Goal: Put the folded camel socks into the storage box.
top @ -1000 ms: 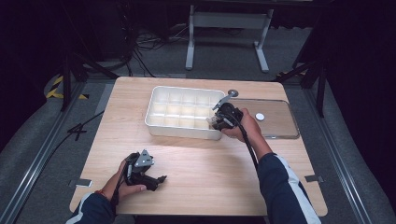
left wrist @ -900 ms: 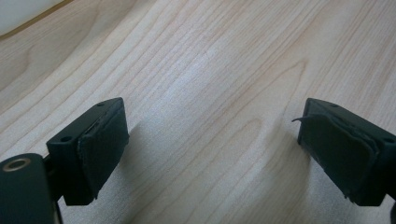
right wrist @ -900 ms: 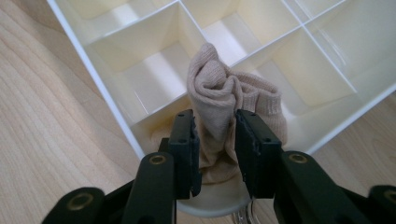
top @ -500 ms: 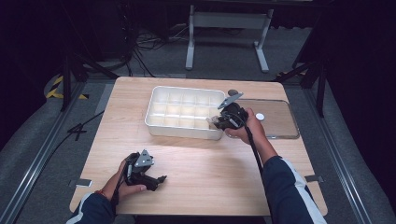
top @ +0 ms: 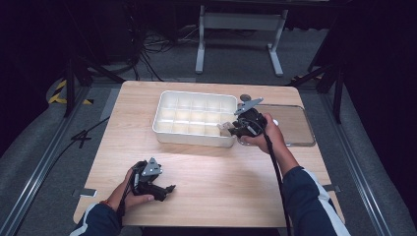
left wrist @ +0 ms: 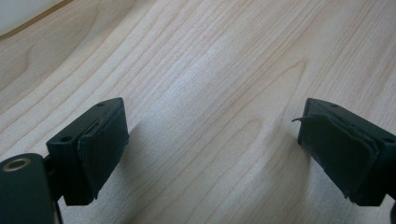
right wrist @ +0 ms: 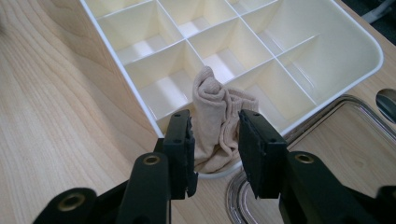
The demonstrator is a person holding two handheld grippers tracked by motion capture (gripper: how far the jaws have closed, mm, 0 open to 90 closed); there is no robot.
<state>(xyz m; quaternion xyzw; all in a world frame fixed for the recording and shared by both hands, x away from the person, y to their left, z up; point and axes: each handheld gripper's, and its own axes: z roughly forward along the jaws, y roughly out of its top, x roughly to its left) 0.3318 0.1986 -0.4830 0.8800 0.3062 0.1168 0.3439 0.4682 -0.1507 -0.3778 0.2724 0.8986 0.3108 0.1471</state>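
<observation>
White tray sits mid-table; the right gripper reaches its near right corner — the left gripper rests apart. Left gripper view: jaws wide over bare wood. Right gripper view: jaws pinch a beige sock in the corner compartment.

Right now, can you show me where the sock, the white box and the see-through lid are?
sock [right wrist: 215, 122], right gripper view, its bunched middle.
white box [top: 162, 114], high view, its left wall.
see-through lid [top: 295, 125], high view, its flat middle.
</observation>
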